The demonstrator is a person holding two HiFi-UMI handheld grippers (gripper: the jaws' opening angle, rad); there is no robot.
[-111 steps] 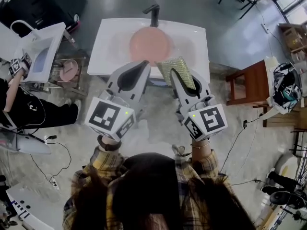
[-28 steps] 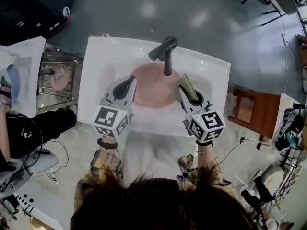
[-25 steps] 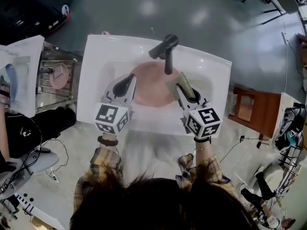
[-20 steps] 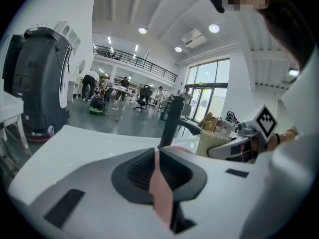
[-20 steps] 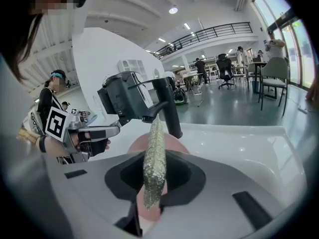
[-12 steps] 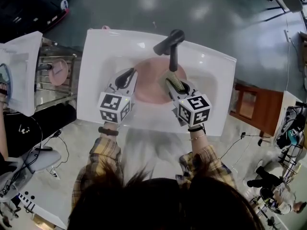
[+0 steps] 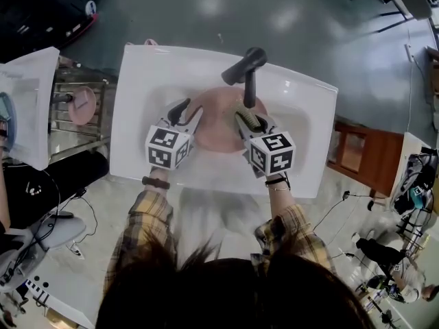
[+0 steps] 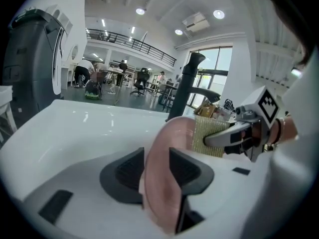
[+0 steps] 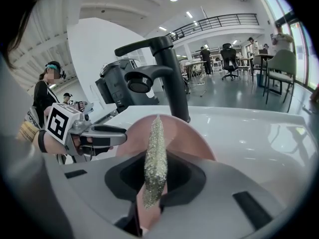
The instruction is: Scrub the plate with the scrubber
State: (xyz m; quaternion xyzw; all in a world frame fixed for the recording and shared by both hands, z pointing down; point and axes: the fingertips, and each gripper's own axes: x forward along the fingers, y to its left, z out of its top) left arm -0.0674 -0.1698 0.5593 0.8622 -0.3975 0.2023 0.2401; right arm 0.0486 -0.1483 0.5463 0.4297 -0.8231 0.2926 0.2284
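Observation:
A pink plate (image 7: 214, 127) lies in the white sink (image 7: 137, 81) under the black faucet (image 7: 247, 70). My left gripper (image 7: 184, 110) is at the plate's left rim; its jaws are opening, and the plate's rim (image 8: 164, 183) stands between them. My right gripper (image 7: 245, 118) is shut on a flat gold glittery scrubber (image 9: 153, 158), held edge-up over the plate's right part (image 9: 187, 133). In the left gripper view the scrubber (image 8: 209, 133) shows beyond the plate.
The faucet's spout (image 9: 169, 78) hangs just behind the plate. A second white basin (image 7: 27, 108) and a metal rack (image 7: 79, 108) with a pink dish stand to the left. A wooden chair (image 7: 360, 156) is at the right.
Both grippers moved forward into the sink. The left one reached the plate's left rim and took it between its jaws; the right one brought the scrubber over the plate.

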